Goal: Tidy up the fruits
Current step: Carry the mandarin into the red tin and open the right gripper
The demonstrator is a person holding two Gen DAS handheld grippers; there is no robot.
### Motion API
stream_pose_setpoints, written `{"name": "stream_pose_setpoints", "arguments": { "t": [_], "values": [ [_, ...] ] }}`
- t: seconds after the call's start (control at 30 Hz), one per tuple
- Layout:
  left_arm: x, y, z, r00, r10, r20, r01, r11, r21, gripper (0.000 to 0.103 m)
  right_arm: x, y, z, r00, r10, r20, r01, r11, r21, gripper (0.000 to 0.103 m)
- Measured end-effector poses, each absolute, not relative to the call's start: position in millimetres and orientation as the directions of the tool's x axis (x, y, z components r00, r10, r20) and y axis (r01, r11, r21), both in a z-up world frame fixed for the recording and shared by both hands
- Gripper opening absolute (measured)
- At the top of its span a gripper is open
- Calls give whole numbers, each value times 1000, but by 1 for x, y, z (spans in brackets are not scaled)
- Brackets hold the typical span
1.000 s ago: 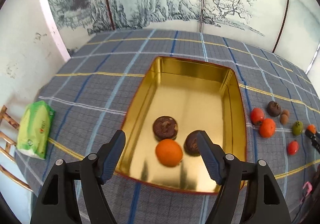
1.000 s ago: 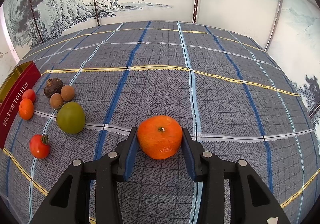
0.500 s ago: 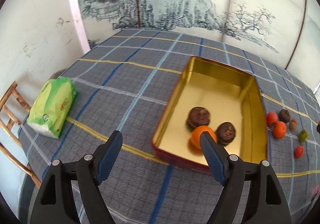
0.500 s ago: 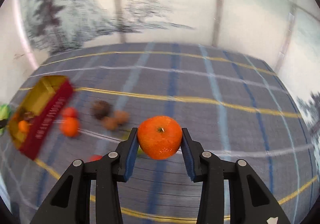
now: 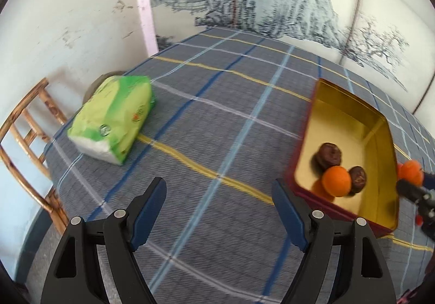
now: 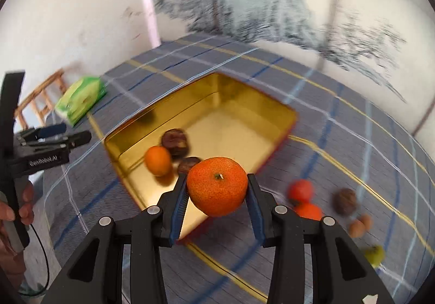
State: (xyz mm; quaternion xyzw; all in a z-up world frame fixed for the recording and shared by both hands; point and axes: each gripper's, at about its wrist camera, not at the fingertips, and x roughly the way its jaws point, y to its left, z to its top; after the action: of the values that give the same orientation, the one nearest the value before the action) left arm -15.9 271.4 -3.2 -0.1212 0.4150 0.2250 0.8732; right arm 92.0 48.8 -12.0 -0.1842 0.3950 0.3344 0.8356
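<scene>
Right gripper (image 6: 217, 192) is clamped on a mandarin (image 6: 217, 185), pads squeezing both sides with the stem facing the camera, and it's hanging just over the near rim of the gold tin (image 6: 244, 103). Left gripper (image 5: 220, 206) is empty, jaws spread wide over bare checked tablecloth (image 5: 217, 113), off to the side of the tin near the green tissue pack (image 5: 114, 116).

Inside the tin there's already a smaller orange (image 6: 157, 160) and two dark brown round fruits (image 6: 175, 141), bunched at the near end. So honestly I'd carry the mandarin a bit further in, toward the bare gold floor behind that cluster, instead of dropping it on top of them.

Get it low before letting go, since a round fruit on slick metal will probably roll and knock the others. Let go gently, lift straight up.

Still on the cloth to the right: red and orange fruits (image 6: 301, 191), a dark one (image 6: 345, 200), small brown ones, a green one (image 6: 376, 255).
</scene>
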Motion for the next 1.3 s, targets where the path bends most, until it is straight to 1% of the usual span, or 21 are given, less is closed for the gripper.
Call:
{"name": "stream_pose_setpoints", "arguments": {
  "t": [0.3,0.53,0.97,1.03,1.13,1.17,1.3],
  "values": [
    [-30,293,-9,527,316,-789,-541,841,-24,80,96,85,-42,409,343,-846,-738,669,-86,38],
    [-31,294,-15,508,318,-801,-537,844,-6,80,107,94,-58,405,302,-863,-716,691,-94,38],
    [-26,284,-13,515,303,-802,-518,855,-9,80,109,94,-61,422,334,-843,-706,705,-74,40],
    [-26,281,-11,522,297,-799,-510,860,-13,80,107,90,-55,423,359,-832,-700,712,-49,41],
    [-25,274,-9,528,293,-797,-498,867,-12,80,101,77,-42,443,402,-801,-689,725,-17,44],
    [-25,271,-7,534,289,-795,-492,871,-14,80,100,73,-39,449,407,-795,-683,730,-11,45],
    [-21,257,-2,555,273,-786,-460,888,-16,80,89,41,-26,481,418,-770,-650,760,7,46]
  ]
}}
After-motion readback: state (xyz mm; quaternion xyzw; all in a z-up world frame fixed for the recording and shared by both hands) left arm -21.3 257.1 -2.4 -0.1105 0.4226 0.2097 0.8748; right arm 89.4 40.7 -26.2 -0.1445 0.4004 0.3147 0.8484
